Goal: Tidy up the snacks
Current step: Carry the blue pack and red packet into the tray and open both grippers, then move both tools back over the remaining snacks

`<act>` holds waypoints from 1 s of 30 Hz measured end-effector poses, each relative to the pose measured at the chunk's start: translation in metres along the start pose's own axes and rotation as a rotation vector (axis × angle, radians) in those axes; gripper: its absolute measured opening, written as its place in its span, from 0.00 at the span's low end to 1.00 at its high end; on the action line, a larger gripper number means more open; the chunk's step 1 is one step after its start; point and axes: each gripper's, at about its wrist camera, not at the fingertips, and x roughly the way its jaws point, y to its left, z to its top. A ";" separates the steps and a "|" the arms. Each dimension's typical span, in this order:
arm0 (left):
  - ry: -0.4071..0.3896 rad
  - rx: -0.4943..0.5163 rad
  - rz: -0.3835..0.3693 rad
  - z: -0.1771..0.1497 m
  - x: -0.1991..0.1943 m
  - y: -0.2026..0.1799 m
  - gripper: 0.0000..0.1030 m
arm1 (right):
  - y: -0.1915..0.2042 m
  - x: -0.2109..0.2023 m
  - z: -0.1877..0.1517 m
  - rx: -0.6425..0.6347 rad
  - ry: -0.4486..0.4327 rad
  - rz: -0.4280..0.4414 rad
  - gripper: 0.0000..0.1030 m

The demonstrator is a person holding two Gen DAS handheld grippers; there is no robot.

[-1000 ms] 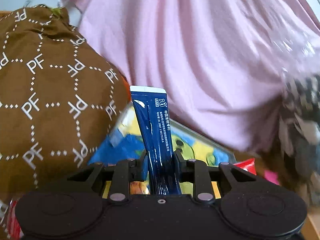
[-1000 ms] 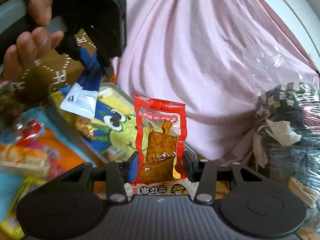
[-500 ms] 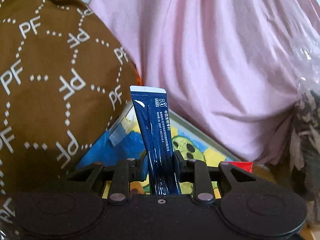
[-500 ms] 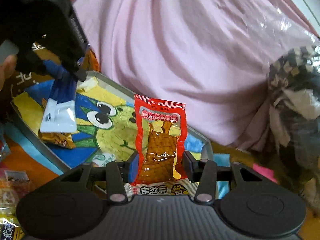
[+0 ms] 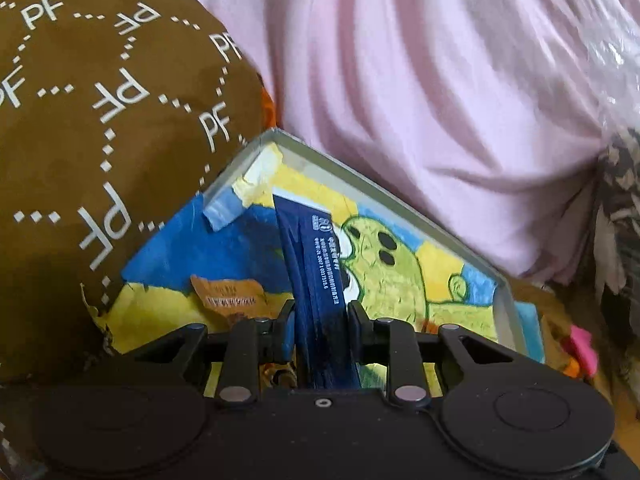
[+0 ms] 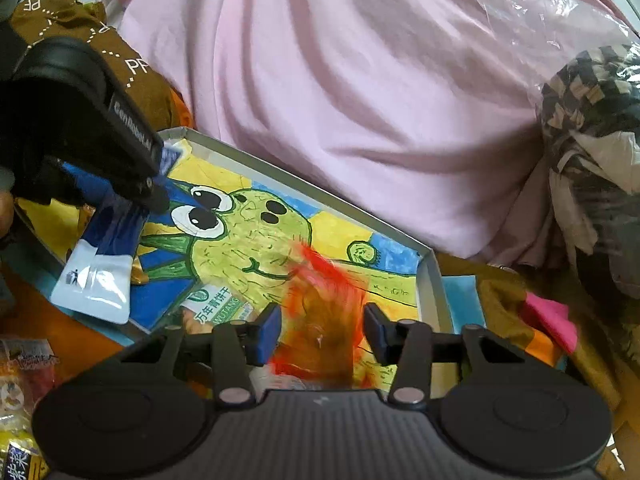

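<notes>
Pink cloth (image 6: 360, 100) backs a shallow cartoon-lined tray (image 6: 430, 280). Depositing step. Left gripper (image 5: 320, 316) pinches the blue sachet (image 5: 316, 264) over the tray. Right gripper (image 6: 320, 330): pads stand clear of the blurred red snack packet (image 6: 320, 304), apparently dropping trayward. Next: release the sachet, withdraw.

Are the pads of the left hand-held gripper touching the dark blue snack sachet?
Touching. The left wrist view shows the left hand-held gripper with both pads pressed against the dark blue snack sachet, no gap either side.
</notes>
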 end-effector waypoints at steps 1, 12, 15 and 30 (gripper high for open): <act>0.007 0.007 0.010 -0.001 0.001 0.000 0.30 | 0.000 0.000 0.000 0.000 -0.004 -0.001 0.47; -0.018 0.128 0.063 0.003 -0.023 -0.021 0.72 | -0.017 -0.017 0.009 0.105 -0.042 -0.001 0.82; -0.059 0.161 0.083 0.005 -0.042 -0.029 0.88 | -0.025 -0.031 0.014 0.140 -0.079 -0.020 0.90; -0.182 0.308 0.174 -0.004 -0.157 -0.048 0.99 | -0.058 -0.133 0.023 0.250 -0.266 -0.011 1.00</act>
